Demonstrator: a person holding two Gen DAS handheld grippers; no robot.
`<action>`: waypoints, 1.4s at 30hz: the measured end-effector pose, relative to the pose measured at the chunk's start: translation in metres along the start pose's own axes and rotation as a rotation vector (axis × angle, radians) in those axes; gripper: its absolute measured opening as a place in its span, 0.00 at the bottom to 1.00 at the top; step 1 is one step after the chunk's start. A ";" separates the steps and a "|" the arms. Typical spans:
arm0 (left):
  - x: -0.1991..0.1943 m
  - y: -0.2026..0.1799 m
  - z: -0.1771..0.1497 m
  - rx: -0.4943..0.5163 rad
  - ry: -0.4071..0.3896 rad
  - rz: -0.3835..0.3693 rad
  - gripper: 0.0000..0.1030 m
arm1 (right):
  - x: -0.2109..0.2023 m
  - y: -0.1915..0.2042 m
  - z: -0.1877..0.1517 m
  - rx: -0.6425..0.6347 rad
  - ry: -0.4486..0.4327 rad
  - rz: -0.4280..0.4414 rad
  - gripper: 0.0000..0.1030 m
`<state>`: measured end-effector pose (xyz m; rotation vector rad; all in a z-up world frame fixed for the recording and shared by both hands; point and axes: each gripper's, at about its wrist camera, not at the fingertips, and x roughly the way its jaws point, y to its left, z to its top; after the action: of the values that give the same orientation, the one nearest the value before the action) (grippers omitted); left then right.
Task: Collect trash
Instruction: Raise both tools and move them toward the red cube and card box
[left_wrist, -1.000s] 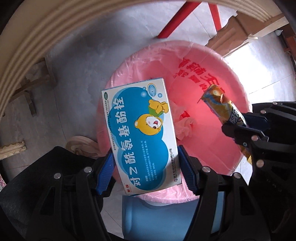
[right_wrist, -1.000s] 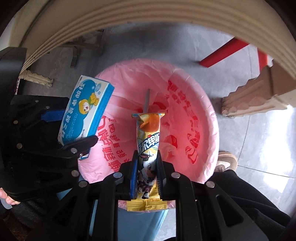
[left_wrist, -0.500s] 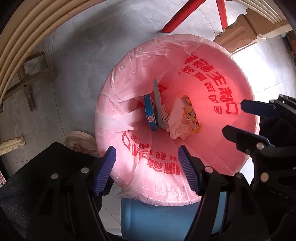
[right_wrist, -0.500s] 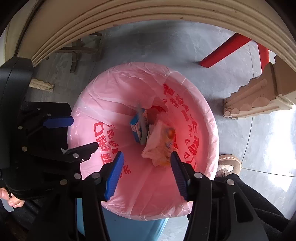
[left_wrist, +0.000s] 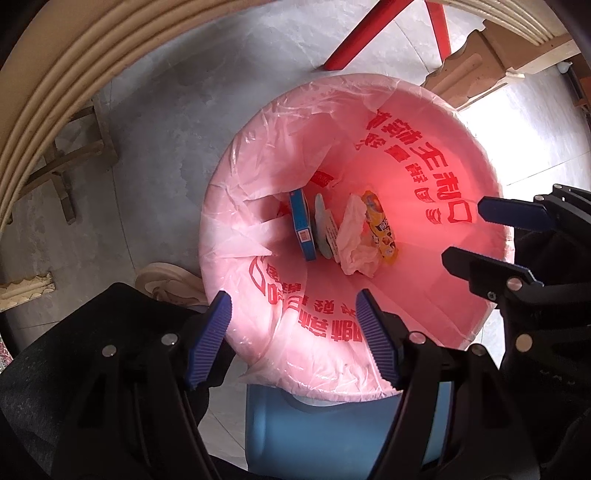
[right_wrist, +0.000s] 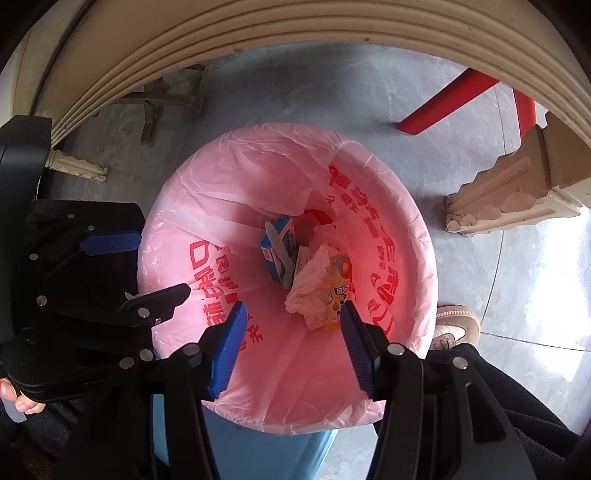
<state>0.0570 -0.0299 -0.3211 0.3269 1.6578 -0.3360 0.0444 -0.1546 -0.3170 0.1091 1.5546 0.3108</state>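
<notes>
A blue bin lined with a pink bag (left_wrist: 424, 122) (right_wrist: 192, 206) stands on the floor below both grippers. At its bottom lie a blue medicine box (left_wrist: 303, 227) (right_wrist: 277, 243), crumpled white tissue (left_wrist: 354, 240) (right_wrist: 308, 284) and a yellow snack wrapper (left_wrist: 380, 229) (right_wrist: 338, 291). My left gripper (left_wrist: 293, 336) hangs open over the near rim, with nothing between its blue pads. My right gripper (right_wrist: 290, 341) is open too and empty above the bag. Each gripper shows in the other's view, the right gripper (left_wrist: 495, 236) at the right edge and the left gripper (right_wrist: 136, 269) at the left edge.
A cream table edge (right_wrist: 258, 40) arcs across the top. Red chair legs (left_wrist: 365, 35) (right_wrist: 454, 103) and a carved table foot (right_wrist: 506, 195) stand behind the bin. The person's shoes (left_wrist: 166, 280) (right_wrist: 456, 325) are next to the bin on grey tile floor.
A second ago the left gripper held the medicine box and the right held the snack wrapper over the bin. Both grippers opened and both items now lie in the bag.
</notes>
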 end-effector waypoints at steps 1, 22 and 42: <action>-0.002 0.000 -0.001 -0.001 -0.003 -0.002 0.66 | -0.001 0.001 -0.001 -0.005 -0.002 -0.005 0.51; -0.137 0.021 -0.044 0.036 -0.166 0.003 0.67 | -0.122 0.050 -0.006 -0.176 -0.152 0.093 0.51; -0.369 0.046 0.050 0.341 -0.376 0.085 0.76 | -0.348 0.121 0.065 -0.756 -0.351 0.120 0.74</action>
<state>0.1617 -0.0140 0.0389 0.5512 1.2114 -0.5811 0.0982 -0.1222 0.0515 -0.3214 1.0067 0.9033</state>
